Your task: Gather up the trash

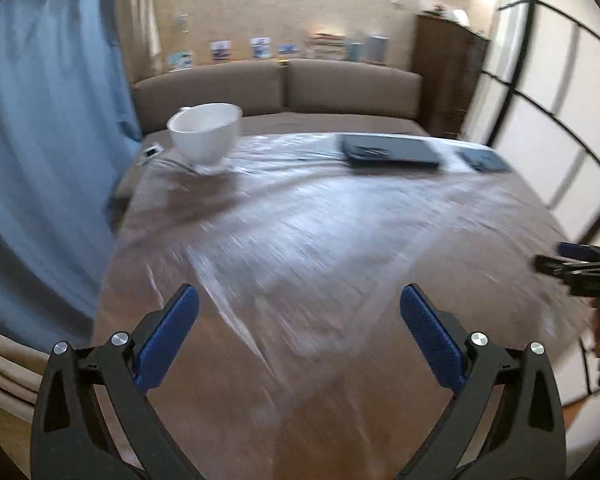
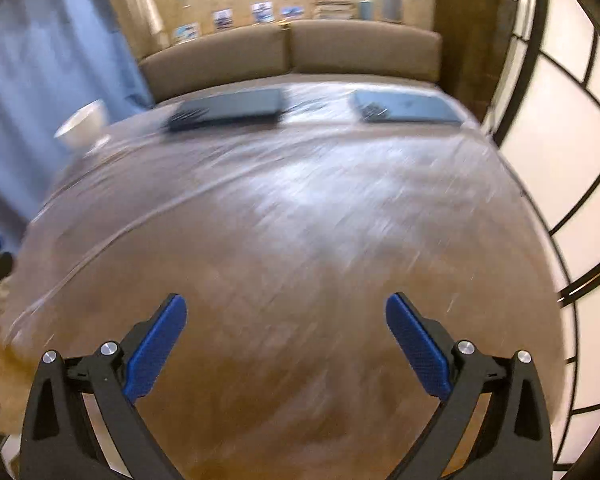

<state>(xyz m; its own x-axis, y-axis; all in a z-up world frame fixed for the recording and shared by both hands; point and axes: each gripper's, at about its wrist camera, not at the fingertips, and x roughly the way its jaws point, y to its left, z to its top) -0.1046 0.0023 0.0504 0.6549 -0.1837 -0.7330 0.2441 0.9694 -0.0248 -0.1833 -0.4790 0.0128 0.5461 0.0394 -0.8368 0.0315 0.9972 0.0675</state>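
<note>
No trash showed on the worktop (image 2: pixel 300 240). Both the left gripper (image 1: pixel 299 312) and right gripper (image 2: pixel 286 322) stood spread, empty. The white bowl (image 1: pixel 205 134) at ten o'clock looked rigid, fragile; hold judged best at the rim.

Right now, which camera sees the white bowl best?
The left wrist view: the white bowl stands large and whole on the table. The right wrist view shows it small and blurred at the left edge.

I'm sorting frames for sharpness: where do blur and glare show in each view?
Left wrist view: the table is streaked with motion blur and white glare on its clear cover; the white bowl is soft, the left gripper sharp. Right wrist view: same streaking and glare mid-table, two dark flat devices smeared, the right gripper crisp.
</note>
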